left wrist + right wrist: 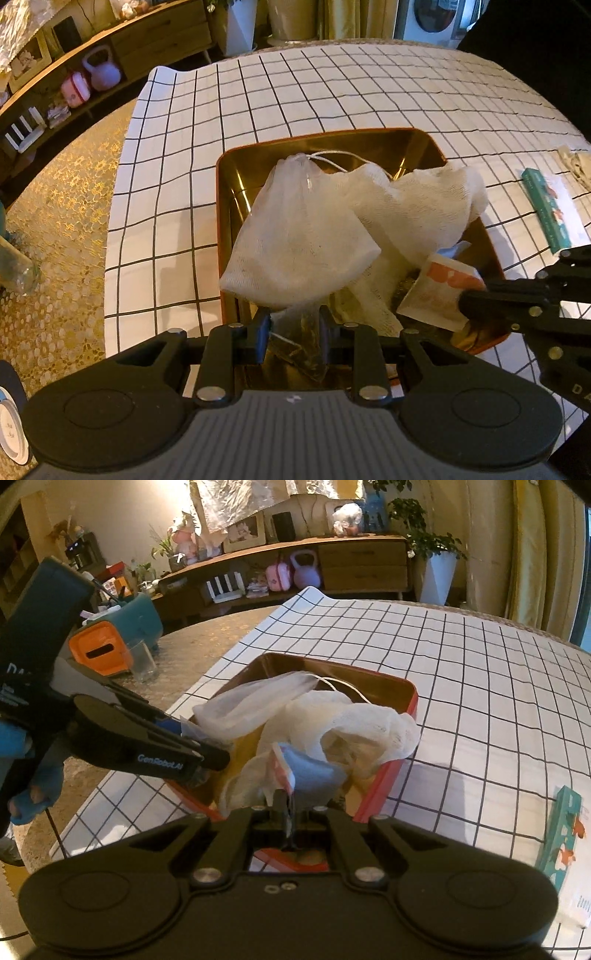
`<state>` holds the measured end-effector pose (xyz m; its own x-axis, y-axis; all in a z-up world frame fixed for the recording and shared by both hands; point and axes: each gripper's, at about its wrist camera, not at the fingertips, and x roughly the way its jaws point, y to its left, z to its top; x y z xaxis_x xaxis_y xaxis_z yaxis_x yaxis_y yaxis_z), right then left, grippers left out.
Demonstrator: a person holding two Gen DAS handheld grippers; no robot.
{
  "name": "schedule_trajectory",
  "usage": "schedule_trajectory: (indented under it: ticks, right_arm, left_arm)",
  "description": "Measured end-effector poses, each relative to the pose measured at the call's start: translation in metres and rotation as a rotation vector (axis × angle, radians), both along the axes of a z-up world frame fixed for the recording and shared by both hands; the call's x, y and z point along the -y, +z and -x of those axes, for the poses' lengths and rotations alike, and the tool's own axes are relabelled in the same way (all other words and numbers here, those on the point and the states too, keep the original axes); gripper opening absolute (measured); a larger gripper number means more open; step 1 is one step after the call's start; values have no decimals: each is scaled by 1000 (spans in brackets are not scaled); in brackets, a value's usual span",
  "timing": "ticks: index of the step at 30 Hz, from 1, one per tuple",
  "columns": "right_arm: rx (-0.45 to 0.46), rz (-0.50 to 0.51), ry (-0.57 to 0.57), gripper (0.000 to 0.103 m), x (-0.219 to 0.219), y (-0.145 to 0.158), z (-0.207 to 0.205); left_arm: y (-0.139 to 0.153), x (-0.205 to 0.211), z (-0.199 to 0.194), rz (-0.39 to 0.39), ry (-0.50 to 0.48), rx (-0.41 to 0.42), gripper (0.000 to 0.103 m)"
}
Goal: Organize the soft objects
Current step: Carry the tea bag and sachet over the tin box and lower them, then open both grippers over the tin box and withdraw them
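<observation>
Over the tin, the left gripper pinches a clear pouch and the right gripper clamps a sachet, both seemingly about to be lowered in and released.

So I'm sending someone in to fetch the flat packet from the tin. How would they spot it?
On the checked tablecloth stands a red tin with a gold inside, full of white mesh bags. At its near right corner the right gripper pinches the packet: flat, stiff paper printed orange, unlike the soft bags.

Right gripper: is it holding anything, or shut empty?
Holding. The right gripper is shut on the edge of a flat sachet, poised over the tin with its gauze bags.
</observation>
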<state>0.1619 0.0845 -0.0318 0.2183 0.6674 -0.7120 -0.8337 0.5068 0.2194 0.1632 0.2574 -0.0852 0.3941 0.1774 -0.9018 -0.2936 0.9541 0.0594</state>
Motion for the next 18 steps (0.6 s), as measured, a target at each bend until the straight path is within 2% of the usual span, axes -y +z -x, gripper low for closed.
schedule_trajectory:
  ticks: [11,16,18]
  right_arm:
    - [-20,-17,-29,19,12,4,-1]
    - [-17,-25,-31,32,18,7,3]
    - [-16,-31,-30,34,21,9,5]
  left_arm:
    - [-1,-3,-3,40,43,-1,26]
    - [3,-4,2,65,65,2,29]
    - [6,-3,4,68,68,8,29]
